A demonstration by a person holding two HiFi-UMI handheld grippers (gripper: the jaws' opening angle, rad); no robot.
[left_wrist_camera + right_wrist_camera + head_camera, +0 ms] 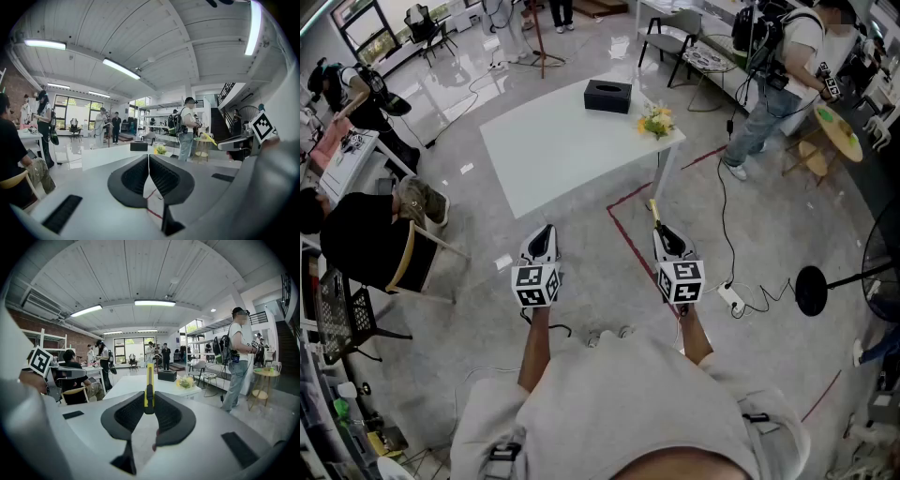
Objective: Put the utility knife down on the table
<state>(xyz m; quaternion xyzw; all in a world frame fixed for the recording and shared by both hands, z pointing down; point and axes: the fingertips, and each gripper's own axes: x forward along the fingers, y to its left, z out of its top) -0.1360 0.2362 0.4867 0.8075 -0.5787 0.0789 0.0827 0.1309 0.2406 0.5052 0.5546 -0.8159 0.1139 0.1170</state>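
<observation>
The right gripper [149, 401] is clamped on a slim yellow utility knife with a black slider [149, 380], which juts forward past its jaws. The left gripper [149, 164] beside it has its jaws together on nothing. The knife is not yet set down, so I judge that the approach, lowering and release all remain. Ahead lies grey floor with red tape lines [628, 239], then the white rectangular table [553, 150], well apart. A black box [607, 96] and yellow flowers [656, 122] sit at the table's far end, and nothing blocks the way.
</observation>
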